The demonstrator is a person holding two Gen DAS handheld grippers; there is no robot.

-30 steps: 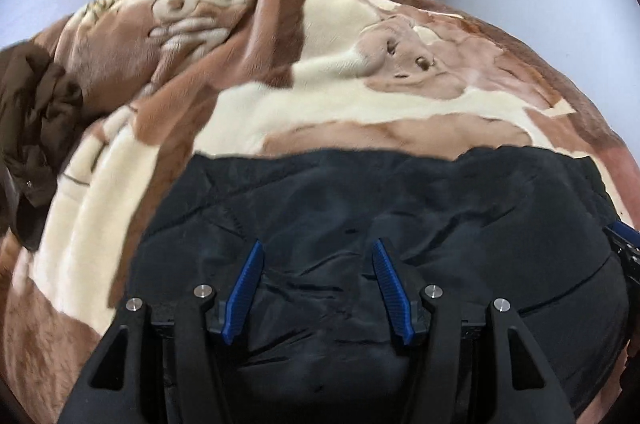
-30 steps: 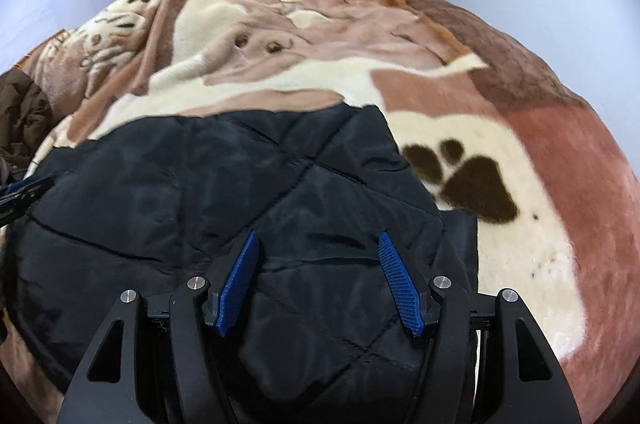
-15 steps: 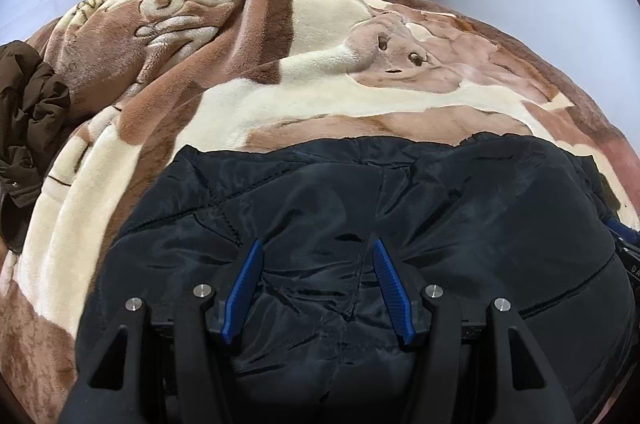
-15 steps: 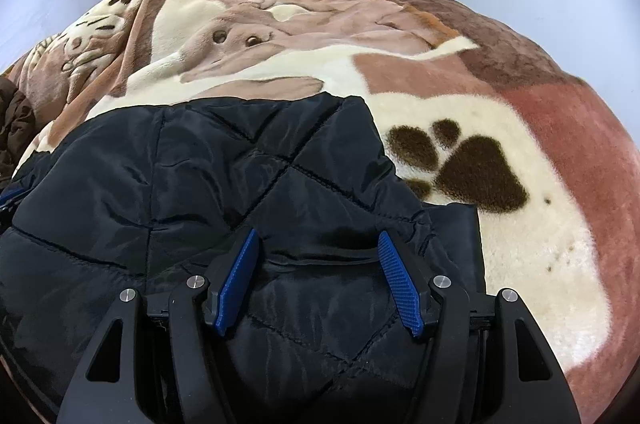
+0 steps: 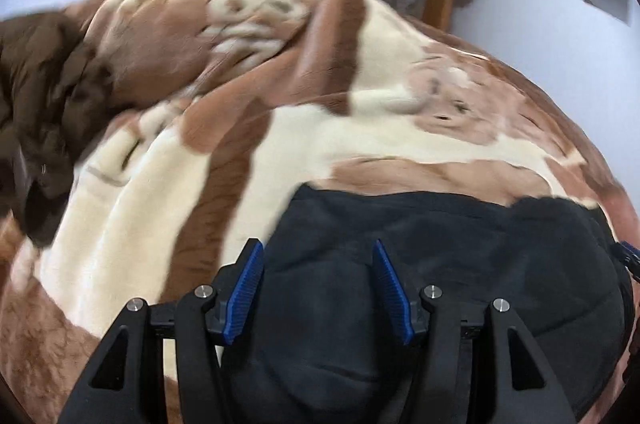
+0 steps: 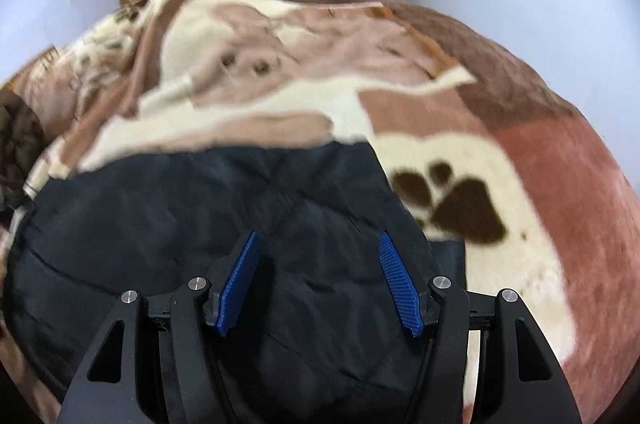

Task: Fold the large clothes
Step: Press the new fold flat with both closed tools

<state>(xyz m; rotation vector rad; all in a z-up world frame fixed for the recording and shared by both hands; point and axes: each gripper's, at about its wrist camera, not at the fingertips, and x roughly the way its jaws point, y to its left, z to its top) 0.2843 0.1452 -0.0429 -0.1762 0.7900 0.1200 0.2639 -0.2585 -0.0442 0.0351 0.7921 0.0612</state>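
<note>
The black quilted jacket (image 6: 192,224) lies bunched, seemingly part-folded, on the blanket (image 6: 540,184); left gripper (image 5: 318,290) and right gripper (image 6: 318,284) hover over it, both spread wide, gripping nothing.

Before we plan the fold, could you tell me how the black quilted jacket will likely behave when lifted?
The black quilted jacket is puffy and creased on the blanket, so it probably droops rather than holding shape. Its shell looks smooth, so it may slip between open fingers.
</note>
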